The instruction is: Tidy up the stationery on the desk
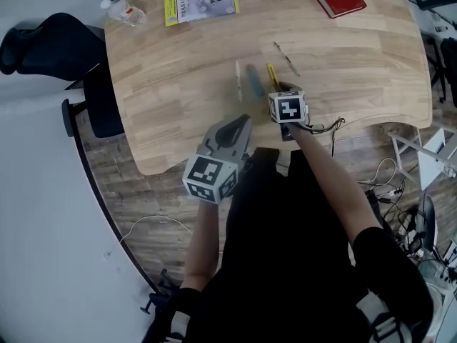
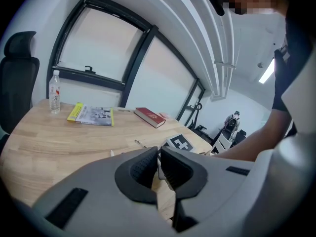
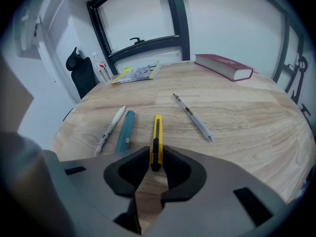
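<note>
Squeezing evenly matters most now. Your right gripper [image 3: 156, 158] has its jaws drawn narrow onto the near end of the yellow utility knife [image 3: 156, 132]. The pads seem to touch both its sides while it lies flat on the desk [image 3: 247, 117], just beside the teal pen [image 3: 125, 132]. Lift straight and level, or it may pivot. Your left gripper [image 2: 159, 164] hovers by the desk's near edge, its jaws all but together and holding nothing.

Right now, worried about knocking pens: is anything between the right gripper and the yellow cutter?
Nothing visible. The right gripper has its jaws around the near end of the yellow cutter; the teal pen lies apart, beside it.
</note>
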A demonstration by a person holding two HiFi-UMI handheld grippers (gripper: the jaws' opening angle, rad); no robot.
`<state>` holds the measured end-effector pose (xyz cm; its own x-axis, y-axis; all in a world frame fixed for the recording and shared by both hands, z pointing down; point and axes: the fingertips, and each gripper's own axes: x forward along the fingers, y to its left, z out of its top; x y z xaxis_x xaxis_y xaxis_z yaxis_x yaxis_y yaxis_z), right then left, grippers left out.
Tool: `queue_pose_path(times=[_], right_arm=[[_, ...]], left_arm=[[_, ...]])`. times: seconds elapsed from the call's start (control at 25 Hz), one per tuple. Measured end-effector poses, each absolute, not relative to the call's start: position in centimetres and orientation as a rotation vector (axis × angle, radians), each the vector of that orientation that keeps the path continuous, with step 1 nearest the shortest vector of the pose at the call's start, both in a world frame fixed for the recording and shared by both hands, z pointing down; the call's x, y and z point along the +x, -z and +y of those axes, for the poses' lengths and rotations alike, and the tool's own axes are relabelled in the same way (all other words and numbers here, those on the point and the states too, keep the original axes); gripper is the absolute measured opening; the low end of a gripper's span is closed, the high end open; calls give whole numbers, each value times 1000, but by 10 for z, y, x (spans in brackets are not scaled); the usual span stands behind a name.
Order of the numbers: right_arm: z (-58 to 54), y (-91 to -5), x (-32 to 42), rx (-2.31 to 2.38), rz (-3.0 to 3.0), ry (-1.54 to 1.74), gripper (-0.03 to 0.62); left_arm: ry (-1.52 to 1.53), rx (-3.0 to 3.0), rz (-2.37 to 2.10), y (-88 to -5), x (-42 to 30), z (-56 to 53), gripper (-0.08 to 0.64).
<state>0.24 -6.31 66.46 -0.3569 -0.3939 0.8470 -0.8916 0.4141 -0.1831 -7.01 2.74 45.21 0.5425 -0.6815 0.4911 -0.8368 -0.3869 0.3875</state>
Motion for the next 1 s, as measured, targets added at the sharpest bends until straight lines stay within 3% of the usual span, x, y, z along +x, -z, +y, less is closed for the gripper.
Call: queue_pose_path(times=[0.4, 0.72, 1.0], right_arm=[[-65, -647, 13, 1115, -1962, -816, 121], [-96, -632, 42, 1084, -1946, -495, 121], [-117, -649, 55, 1019, -1902, -414, 124]], left_arm=[[-339, 2204, -1191, -450, -60, 23, 44], [-336, 2208, -1189, -449, -57, 18, 44], [-346, 2194, -1194, -452, -57, 18, 44]])
